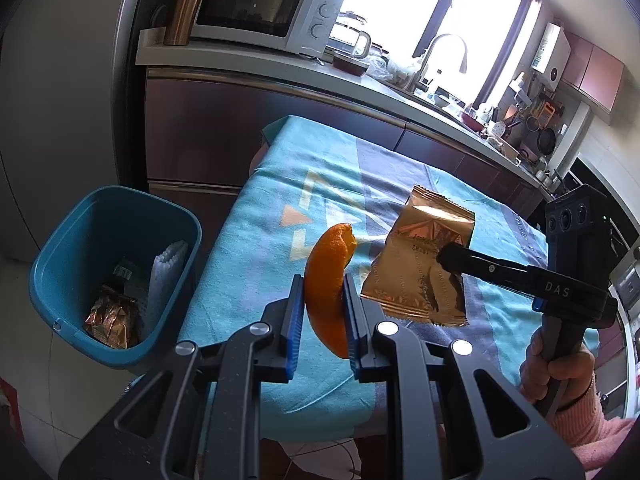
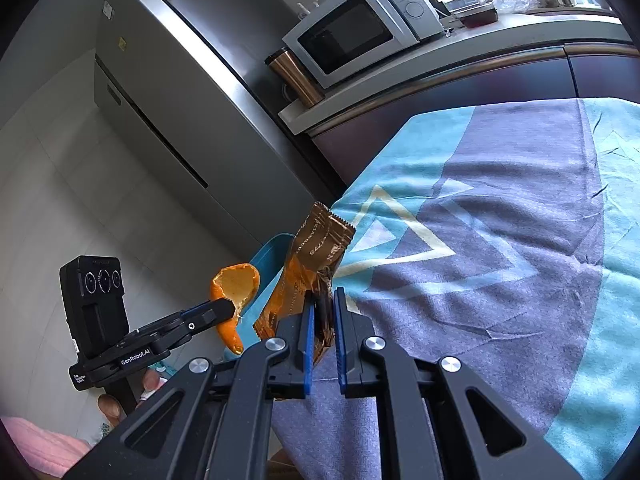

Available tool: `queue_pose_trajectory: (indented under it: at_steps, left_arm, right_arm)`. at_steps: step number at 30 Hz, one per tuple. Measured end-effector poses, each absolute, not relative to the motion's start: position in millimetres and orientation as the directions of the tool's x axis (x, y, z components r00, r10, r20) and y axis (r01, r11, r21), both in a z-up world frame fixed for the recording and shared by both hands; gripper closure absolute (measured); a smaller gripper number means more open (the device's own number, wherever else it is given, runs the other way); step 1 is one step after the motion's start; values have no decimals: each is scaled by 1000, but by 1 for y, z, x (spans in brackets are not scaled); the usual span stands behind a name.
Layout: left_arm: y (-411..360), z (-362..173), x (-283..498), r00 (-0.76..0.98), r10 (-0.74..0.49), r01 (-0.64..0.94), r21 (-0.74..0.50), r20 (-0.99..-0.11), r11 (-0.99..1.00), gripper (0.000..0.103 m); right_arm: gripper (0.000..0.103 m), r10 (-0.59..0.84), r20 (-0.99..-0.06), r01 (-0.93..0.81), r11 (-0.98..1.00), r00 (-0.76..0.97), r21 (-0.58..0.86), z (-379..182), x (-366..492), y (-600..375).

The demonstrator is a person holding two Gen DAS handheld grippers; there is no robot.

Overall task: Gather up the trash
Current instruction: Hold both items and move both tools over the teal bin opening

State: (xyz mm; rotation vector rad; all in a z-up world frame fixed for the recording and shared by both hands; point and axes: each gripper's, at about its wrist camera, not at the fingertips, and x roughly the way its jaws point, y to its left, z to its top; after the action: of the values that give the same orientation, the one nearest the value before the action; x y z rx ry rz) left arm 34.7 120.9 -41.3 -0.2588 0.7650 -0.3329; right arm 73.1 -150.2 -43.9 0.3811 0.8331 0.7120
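Observation:
My left gripper (image 1: 322,300) is shut on a piece of orange peel (image 1: 329,276), held above the table's left part, right of the blue trash bin (image 1: 60,264). The peel also shows in the right wrist view (image 2: 236,286). My right gripper (image 2: 322,304) is shut on a gold foil snack wrapper (image 2: 316,256) and holds it above the table edge. In the left wrist view the wrapper (image 1: 416,264) hangs from the right gripper (image 1: 446,258). The bin holds a gold wrapper (image 1: 110,320) and white packing foam (image 1: 164,268).
The table (image 1: 280,184) has a turquoise and purple cloth. The bin stands on the floor at its left end; only its rim (image 2: 268,252) shows in the right wrist view. Behind are a counter with a microwave (image 1: 264,8), a metal tumbler (image 1: 186,8) and a fridge (image 2: 168,92).

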Motion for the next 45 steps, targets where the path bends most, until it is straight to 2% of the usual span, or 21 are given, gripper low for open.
queue_pose_trajectory:
  at_steps: [45]
  left_arm:
    - [152,-37,24,711,-336,143,-340,-618,930,84]
  right_arm:
    - [95,719,-555,-458,694,418,555,-43,75,-113]
